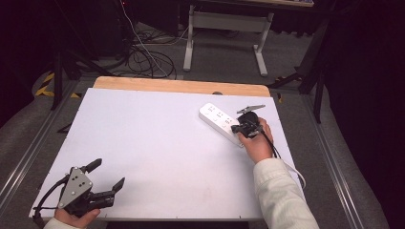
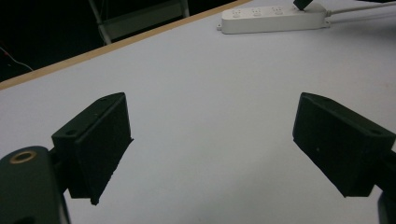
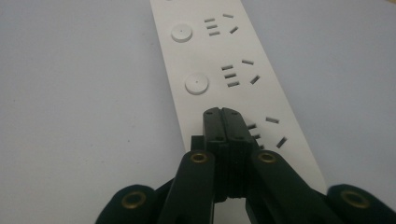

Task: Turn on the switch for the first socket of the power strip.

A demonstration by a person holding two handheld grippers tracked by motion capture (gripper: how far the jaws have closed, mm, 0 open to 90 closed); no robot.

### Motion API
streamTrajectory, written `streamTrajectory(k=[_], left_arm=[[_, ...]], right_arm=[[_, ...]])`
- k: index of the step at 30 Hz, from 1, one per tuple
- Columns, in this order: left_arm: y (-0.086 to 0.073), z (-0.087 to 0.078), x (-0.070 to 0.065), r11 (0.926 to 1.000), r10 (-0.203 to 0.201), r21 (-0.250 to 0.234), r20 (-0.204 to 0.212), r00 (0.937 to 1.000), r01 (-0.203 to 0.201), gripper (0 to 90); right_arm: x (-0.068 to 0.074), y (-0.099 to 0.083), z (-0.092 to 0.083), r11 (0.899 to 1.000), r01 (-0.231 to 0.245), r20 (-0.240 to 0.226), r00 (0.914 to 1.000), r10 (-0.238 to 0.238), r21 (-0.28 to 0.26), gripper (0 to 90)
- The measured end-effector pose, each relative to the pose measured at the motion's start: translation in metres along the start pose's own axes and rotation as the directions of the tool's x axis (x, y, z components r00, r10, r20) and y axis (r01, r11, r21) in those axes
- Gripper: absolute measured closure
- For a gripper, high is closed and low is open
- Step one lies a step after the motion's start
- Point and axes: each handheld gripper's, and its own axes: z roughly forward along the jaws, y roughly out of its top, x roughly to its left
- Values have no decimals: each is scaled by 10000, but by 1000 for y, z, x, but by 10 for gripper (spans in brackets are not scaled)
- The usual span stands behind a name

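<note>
Hands first: my left hand (image 1: 71, 217) sits at the near left corner of the white table (image 1: 153, 152), holding my left gripper (image 1: 107, 176) low over the surface, its jaws spread wide with bare tabletop between them. My right hand (image 1: 258, 143) reaches out to the far right part of the table, sleeve (image 1: 279, 195) trailing back toward me, and it tips my right gripper (image 3: 224, 114) down onto the power strip (image 1: 217, 119).

That strip is long, white and flat, lying at a slant in the high view, its far end toward the table's wooden back edge (image 1: 181, 85). In the right gripper view its top shows round buttons (image 3: 196, 83), each beside a cluster of grey socket slots (image 3: 231, 74). A white cord (image 2: 359, 8) leaves its end in the left gripper view.

My right jaws are pressed together with nothing between them, and their tips rest over the strip's top face near its closest end, just beside the nearest set of slots. I cannot tell whether they cover a button there. My left gripper lies well apart from the strip, which shows far off beyond its open jaws.
</note>
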Motion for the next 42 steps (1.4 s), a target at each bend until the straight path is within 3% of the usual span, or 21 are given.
streamTrajectory(k=[15,21,37,42], left_arm=[[0,0,0,10000,21,-28,-10,10000,-21,122],[0,0,-1,10000,20,-53,-23,10000,-20,122],[0,0,-1,10000,20,-28,-6,10000,-20,124],[0,0,-1,10000,29,-19,-6,10000,-29,124]], right_arm=[[10,-2,2,9995,303,676,9973,-303,-1,900],[8,-2,2,10000,56,558,9984,-56,4,900],[10,-2,3,10000,-63,743,9972,61,20,900],[7,-4,4,9996,-270,535,9982,275,-92,900]])
